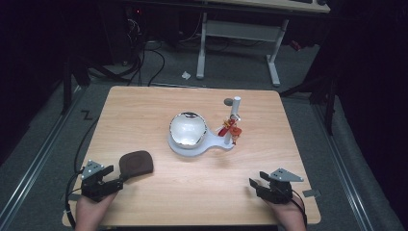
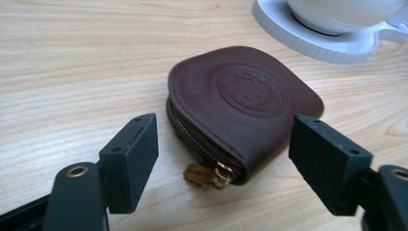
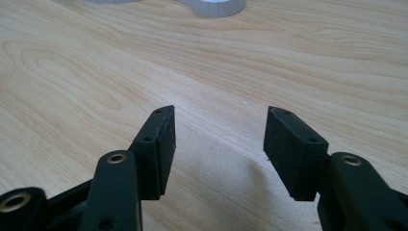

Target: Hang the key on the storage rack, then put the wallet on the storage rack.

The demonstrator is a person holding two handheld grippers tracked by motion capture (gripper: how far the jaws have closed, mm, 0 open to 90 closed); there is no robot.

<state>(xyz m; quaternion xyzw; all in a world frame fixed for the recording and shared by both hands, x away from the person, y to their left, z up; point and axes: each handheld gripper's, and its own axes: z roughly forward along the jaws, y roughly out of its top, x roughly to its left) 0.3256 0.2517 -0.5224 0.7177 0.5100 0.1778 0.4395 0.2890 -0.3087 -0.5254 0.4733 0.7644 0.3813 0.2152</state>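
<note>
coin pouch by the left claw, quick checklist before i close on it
1. Left claw open wide enough for the pouch: ok, jaws stand apart on either side of it.
2. Brown coin pouch lying flat on the table: ok.
3. Zip shut: cannot tell, the gold zip pull shows at the near edge.
4. Pouch apart from the white stand: ok, bare wood between them.
5. Right claw out of the way: ok, open over bare wood.
6. Jaws already touching leather: not ok, both are short of it.
</note>
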